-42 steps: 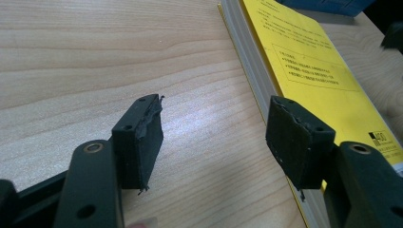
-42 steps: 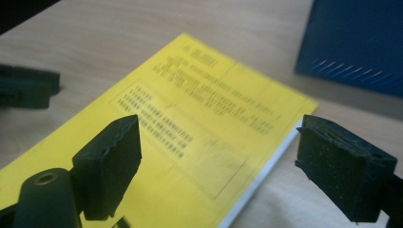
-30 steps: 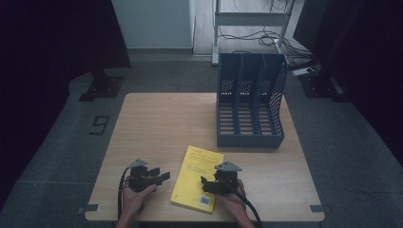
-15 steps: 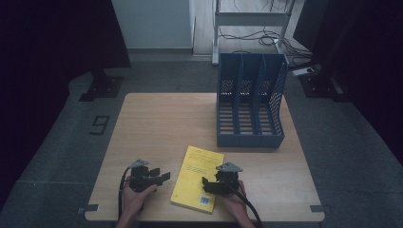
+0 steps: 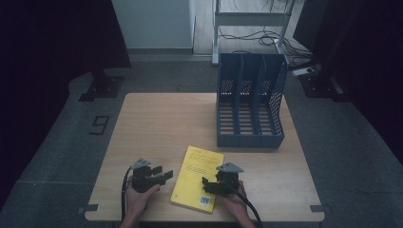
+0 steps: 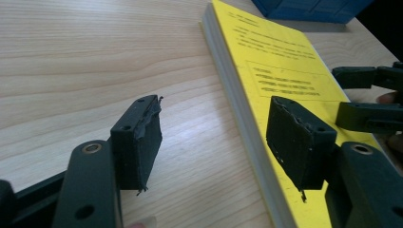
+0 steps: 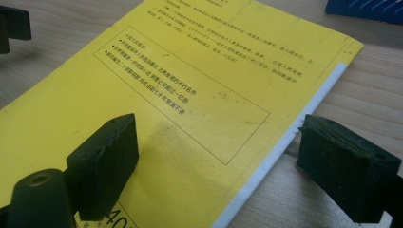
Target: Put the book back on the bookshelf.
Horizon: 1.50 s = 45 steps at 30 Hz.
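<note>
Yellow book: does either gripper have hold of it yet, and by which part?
Neither. The left gripper and the right gripper each stand open astride a long edge of the yellow book, which lies flat on the table.

The book (image 5: 197, 178) is bright yellow with black print, a thin black-lined box on its cover and a white strip along one edge; the file rack (image 5: 249, 107) is blue with perforated sides; both tongs are black; the surface (image 5: 161, 123) is pale wood grain

Overhead forward-down; two close tong-mounted views
</note>
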{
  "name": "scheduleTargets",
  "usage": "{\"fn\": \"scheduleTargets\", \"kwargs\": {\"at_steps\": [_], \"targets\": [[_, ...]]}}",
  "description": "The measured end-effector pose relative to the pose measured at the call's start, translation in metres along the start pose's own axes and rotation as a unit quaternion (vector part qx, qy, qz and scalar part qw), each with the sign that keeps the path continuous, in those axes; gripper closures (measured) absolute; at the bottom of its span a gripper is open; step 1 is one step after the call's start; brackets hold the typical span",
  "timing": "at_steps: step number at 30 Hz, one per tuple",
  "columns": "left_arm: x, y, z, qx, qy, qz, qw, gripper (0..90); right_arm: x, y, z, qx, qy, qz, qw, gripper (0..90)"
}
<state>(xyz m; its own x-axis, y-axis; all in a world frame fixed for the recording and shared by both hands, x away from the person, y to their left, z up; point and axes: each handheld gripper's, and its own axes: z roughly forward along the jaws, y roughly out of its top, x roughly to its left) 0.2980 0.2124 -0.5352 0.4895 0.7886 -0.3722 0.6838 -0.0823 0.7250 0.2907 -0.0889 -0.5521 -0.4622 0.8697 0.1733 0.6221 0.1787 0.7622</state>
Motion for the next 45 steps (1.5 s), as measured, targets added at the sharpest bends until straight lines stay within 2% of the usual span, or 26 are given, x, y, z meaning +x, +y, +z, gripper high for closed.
{"fn": "scheduleTargets", "kwargs": {"at_steps": [11,23,25,30,32,37,42,45], "targets": [[-0.024,-0.001,0.018,0.022,-0.018,0.028,0.9992,36.1,0.0,-0.001,0.0,-0.003,-0.001,0.002,1.0,12.9],[-0.042,-0.006,0.03,0.044,-0.031,0.052,0.9972,35.8,0.001,-0.002,0.0,-0.007,-0.002,0.003,1.0,12.8],[-0.044,-0.006,0.031,0.047,-0.022,0.062,0.9967,34.5,0.001,-0.002,0.0,-0.007,-0.002,0.003,1.0,12.8],[-0.044,-0.007,0.032,0.05,-0.02,0.059,0.9968,34.2,0.001,-0.002,0.0,-0.007,-0.002,0.003,1.0,12.8],[-0.044,-0.008,0.034,0.059,-0.018,0.061,0.9962,34.2,0.001,-0.002,0.0,-0.007,-0.002,0.003,1.0,12.8],[-0.045,-0.008,0.034,0.06,-0.016,0.064,0.996,33.0,0.001,-0.002,0.0,-0.007,-0.003,0.004,1.0,12.8],[-0.051,-0.009,0.034,0.057,0.003,0.075,0.9956,33.4,0.001,-0.002,0.0,-0.008,-0.003,0.005,1.0,12.8],[-0.049,-0.008,0.033,0.056,0.001,0.071,0.9959,35.3,0.001,-0.002,0.0,-0.008,-0.004,0.005,1.0,12.7]]}}
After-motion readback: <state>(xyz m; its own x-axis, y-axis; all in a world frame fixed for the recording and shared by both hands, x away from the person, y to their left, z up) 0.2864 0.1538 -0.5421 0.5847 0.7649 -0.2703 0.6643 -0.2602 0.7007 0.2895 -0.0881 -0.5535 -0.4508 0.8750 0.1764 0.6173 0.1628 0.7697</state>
